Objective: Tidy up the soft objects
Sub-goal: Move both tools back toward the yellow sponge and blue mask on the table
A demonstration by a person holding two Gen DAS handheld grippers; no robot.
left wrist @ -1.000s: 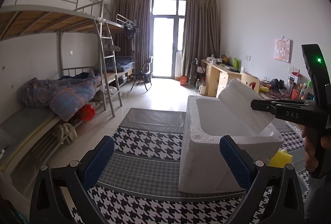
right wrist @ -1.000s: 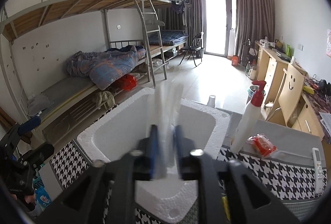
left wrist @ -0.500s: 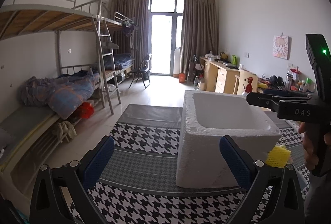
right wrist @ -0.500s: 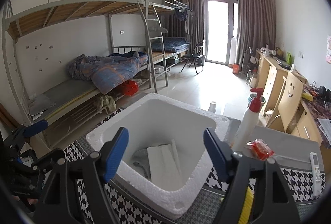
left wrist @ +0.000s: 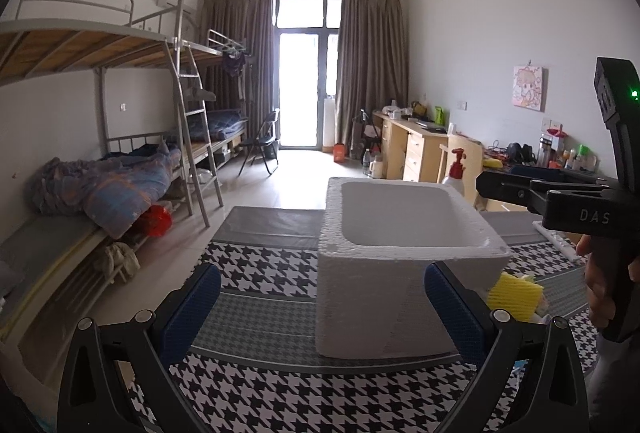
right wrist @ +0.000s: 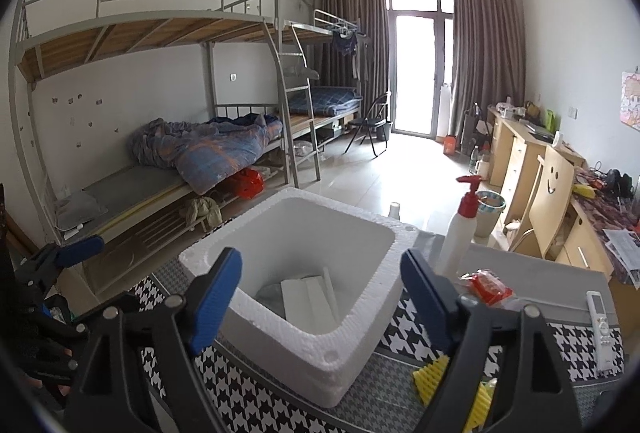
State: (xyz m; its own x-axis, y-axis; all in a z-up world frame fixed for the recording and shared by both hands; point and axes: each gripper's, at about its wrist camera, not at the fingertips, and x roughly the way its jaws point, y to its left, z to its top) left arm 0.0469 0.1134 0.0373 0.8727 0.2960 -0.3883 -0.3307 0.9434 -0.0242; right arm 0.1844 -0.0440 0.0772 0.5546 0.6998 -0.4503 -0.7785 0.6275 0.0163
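A: Item one, the foam box (right wrist: 304,297). White polystyrene, open top, standing on the houndstooth cloth (left wrist: 256,265). Contents: a white foam sheet (right wrist: 308,303) lying flat on the bottom beside a grey piece I cannot identify.

B: Item two, the right gripper (right wrist: 320,297). Its jaws have just been opening and now stand wide, nothing between them, poised over the near rim of the box.

A: Item three, the left gripper (left wrist: 322,299). Jaws spread wide, empty, level with the near wall of the box.

B: Item four, the yellow ribbed sponge (left wrist: 514,295). On the cloth just beside the box's right side, not yet stored. Probably the next soft piece.

A: Hazards, as judgement. The box looks light; a knock from either gripper on its rim could slide or tip it.

B: The pump bottle (right wrist: 460,233) stands near the far right corner, and a red packet (right wrist: 488,285) lies beside it. A wide sweep towards the sponge could topple the bottle.

A: The sponge is soft; a shallow pinch may let it slip out over the rim.
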